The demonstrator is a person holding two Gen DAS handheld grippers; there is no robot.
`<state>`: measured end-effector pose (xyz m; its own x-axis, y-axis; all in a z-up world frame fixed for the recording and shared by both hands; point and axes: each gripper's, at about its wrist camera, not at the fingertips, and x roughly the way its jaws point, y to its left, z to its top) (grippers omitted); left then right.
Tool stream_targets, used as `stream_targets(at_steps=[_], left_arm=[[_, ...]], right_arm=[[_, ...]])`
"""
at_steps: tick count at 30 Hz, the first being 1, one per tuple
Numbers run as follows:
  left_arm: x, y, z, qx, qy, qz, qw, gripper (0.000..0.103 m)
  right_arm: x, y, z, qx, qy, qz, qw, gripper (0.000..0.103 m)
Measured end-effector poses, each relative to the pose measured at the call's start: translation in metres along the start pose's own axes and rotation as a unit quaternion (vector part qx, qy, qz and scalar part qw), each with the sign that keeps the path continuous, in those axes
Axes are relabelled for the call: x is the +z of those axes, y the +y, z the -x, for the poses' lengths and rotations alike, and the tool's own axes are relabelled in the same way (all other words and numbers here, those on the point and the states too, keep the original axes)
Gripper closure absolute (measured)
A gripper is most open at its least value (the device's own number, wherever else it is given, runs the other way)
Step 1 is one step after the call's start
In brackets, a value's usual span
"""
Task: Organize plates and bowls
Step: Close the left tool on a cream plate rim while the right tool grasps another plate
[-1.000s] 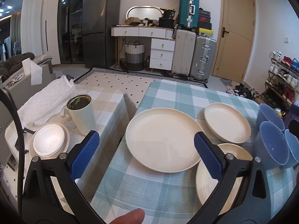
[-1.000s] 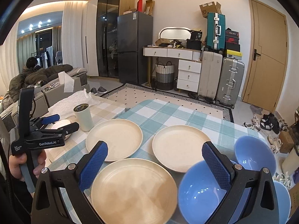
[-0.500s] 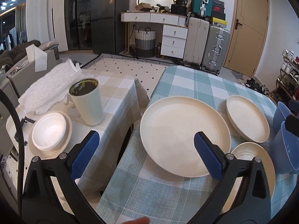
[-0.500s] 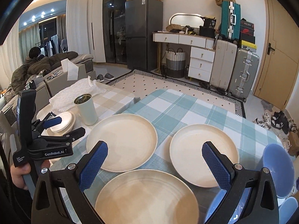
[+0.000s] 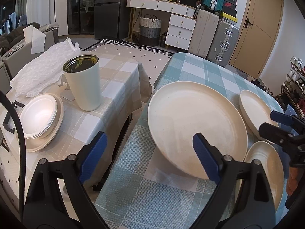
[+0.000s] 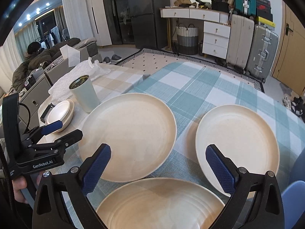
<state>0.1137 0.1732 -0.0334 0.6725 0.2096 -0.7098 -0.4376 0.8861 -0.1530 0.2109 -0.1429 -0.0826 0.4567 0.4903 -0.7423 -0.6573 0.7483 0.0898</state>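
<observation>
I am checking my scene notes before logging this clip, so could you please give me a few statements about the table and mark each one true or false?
1. Three cream plates lie on the blue checked cloth: a large plate, a second plate and a ridged plate. True.
2. The left gripper is shut on the large plate. False: its jaws stand open, have just been closing a little, and grip nothing.
3. The tumbler stands upright on the beige checked cloth. True.
4. The stack of white dishes sits on the blue cloth. False: it sits on the beige cloth beside the tumbler.
5. The right gripper holds a blue bowl. False: it is open and empty.
</observation>
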Motion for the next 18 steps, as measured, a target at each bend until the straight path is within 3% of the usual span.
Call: stream_targets(at_steps=[6,10,18], left_arm=[[-0.006,0.005,-0.006,-0.002,0.015,0.004,0.9999,0.025],[-0.008,0.005,-0.015,-0.009,0.025,0.01,0.9996,0.034],[-0.011,-0.001,-0.024,-0.021,0.034,0.007,0.9992,0.044]], right_arm=[[0.0,-0.006,-0.033,0.009,0.032,-0.008,0.999,0.02],[0.0,-0.009,-0.048,0.014,0.045,-0.013,0.999,0.021],[0.0,-0.016,-0.064,0.001,0.064,-0.018,0.998,0.039]])
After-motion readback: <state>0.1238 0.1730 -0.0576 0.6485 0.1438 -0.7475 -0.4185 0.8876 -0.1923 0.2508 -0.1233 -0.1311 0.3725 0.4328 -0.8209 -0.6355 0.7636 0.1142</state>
